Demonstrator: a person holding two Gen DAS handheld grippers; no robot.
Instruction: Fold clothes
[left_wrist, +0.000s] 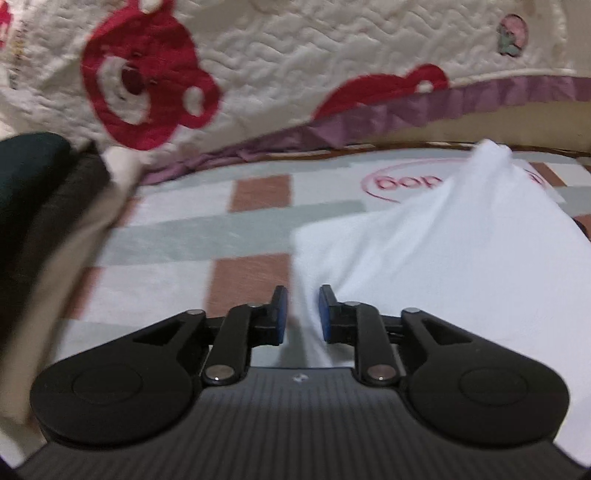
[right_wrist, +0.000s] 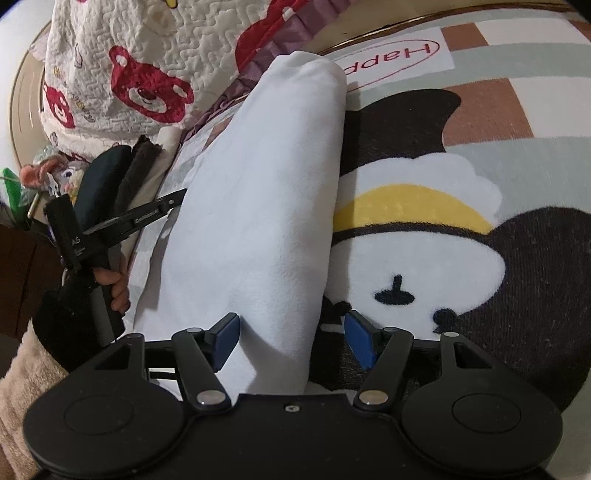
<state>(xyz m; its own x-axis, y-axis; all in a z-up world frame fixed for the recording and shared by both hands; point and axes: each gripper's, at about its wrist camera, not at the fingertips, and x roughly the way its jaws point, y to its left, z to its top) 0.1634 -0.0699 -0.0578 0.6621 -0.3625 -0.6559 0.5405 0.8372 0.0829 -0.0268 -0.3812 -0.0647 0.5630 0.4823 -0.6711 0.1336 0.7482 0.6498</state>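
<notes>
A white garment (right_wrist: 266, 203) lies folded into a long band on the patterned mat (right_wrist: 517, 110), running away from me. My right gripper (right_wrist: 293, 338) is open at its near end, one blue pad on each side of the band, and neither pad presses the cloth. In the left wrist view my left gripper (left_wrist: 303, 314) is open with a narrow gap, and a ridge of the white garment (left_wrist: 443, 240) runs between its pads. The right wrist view shows the left gripper (right_wrist: 173, 201) at the garment's left edge, held by a person's hand (right_wrist: 114, 288).
A quilted cream blanket with red bears (left_wrist: 258, 55) and a purple frill borders the mat at the back. A stack of folded dark and beige clothes (left_wrist: 44, 221) lies at the left. Small plush toys (right_wrist: 48, 173) sit beyond the stack.
</notes>
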